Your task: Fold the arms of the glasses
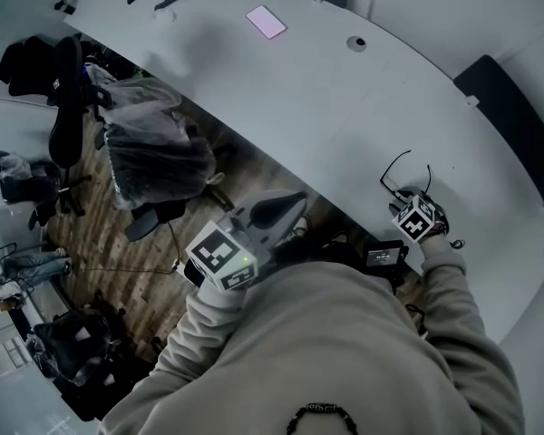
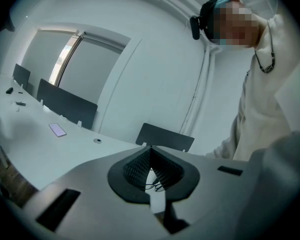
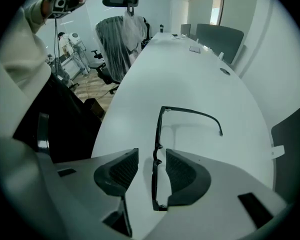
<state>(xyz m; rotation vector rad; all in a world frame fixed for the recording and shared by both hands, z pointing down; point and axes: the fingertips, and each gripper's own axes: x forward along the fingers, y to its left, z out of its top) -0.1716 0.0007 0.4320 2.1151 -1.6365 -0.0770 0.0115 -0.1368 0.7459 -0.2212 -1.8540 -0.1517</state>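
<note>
Right gripper [image 3: 151,155] fingers [image 3: 119,171] open astride glasses [image 3: 190,112] on table [image 3: 190,69]; left gripper [image 2: 150,148] fingers closed over wood floor [image 1: 136,261]

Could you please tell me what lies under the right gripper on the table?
The glasses lie on the white table, their front between the open jaws of the right gripper, one arm unfolded. The other arm is covered by a jaw.

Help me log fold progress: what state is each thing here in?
Black thin-framed glasses: both arms unfolded, on the white table.
Right hand-held gripper: open, jaws astride the glasses' front, not gripping.
Left hand-held gripper: shut, empty.
Pink rectangular phone: lying flat on the table.
</note>
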